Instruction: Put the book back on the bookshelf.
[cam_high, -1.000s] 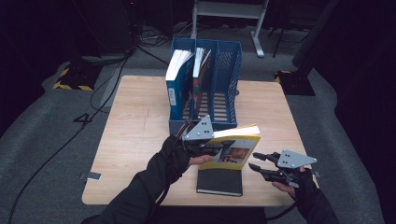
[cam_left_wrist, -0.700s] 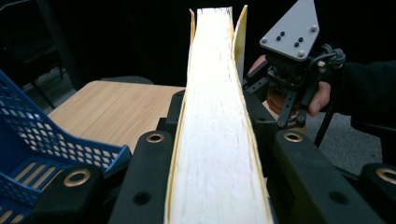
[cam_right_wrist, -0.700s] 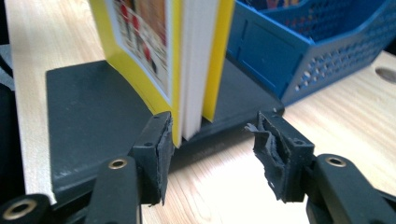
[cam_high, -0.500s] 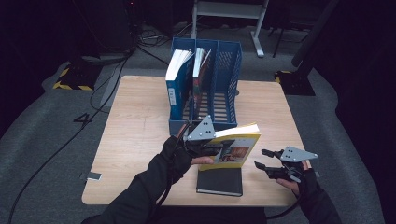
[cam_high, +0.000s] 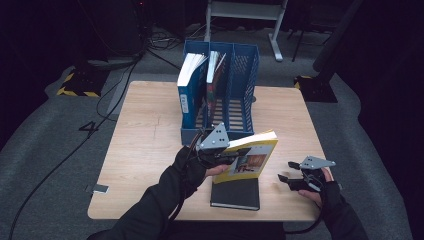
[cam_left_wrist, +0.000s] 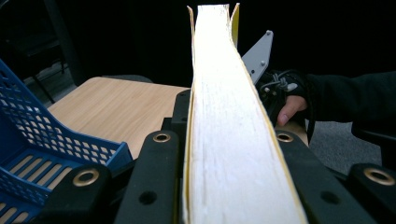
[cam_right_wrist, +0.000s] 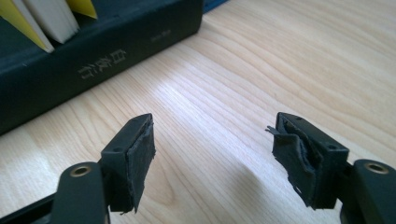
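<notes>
A thick yellow-covered book (cam_high: 252, 156) hangs tilted over the table, page edges up, with my left gripper (cam_high: 226, 156) shut on its left end. In the left gripper view the pages (cam_left_wrist: 219, 70) run up between the jaws, which have just been closing tighter on it. Under it a black book (cam_high: 235, 194) lies flat near the front edge. My right gripper (cam_high: 286, 181) is low over the wood to the right of the black book (cam_right_wrist: 93, 51). The right gripper (cam_right_wrist: 212, 149) is open; its jaws have just been opening with nothing between them.
A blue three-slot file rack (cam_high: 245, 75) stands at the middle back of the wooden table (cam_high: 145, 140). A blue book (cam_high: 189, 95) is in its left slot and another book (cam_high: 214, 75) in the middle one. The rack's corner (cam_left_wrist: 42, 140) is close to my left gripper.
The right gripper has sunk toward the tabletop and its jaws stand wider apart. The left gripper and the yellow book have stayed in place.
</notes>
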